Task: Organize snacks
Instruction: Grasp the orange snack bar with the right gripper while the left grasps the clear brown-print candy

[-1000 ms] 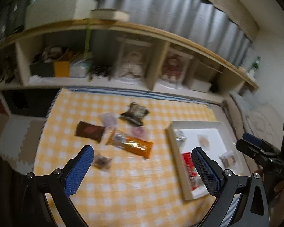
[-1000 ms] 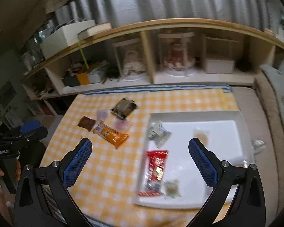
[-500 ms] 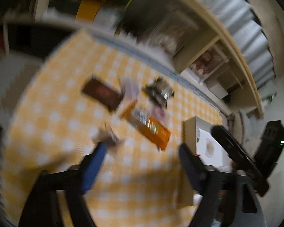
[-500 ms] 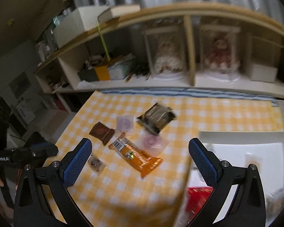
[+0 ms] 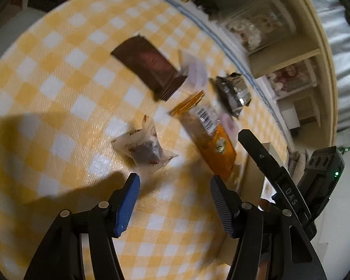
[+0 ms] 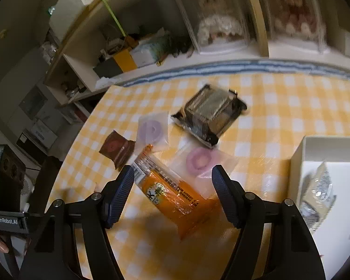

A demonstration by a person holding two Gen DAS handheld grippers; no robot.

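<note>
Yellow checked tablecloth (image 6: 280,98), wooden shelf unit (image 6: 261,18) behind

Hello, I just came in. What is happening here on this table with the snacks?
A person holds a gripper in each hand over a yellow checked tablecloth. The left gripper nears a small clear snack packet; the right gripper straddles an orange snack bar. Both jaws have just been closing, but neither presses anything yet. A white tray already holds a silver packet.

Cloth (image 6: 280,93): under all snacks.
Bar (image 6: 172,193): mid-cloth, near edge.
Wafer pack (image 6: 210,114): behind bar, toward shelf (image 6: 221,53).
Tray (image 6: 301,154): right edge, pouch (image 6: 318,193) inside.
</note>
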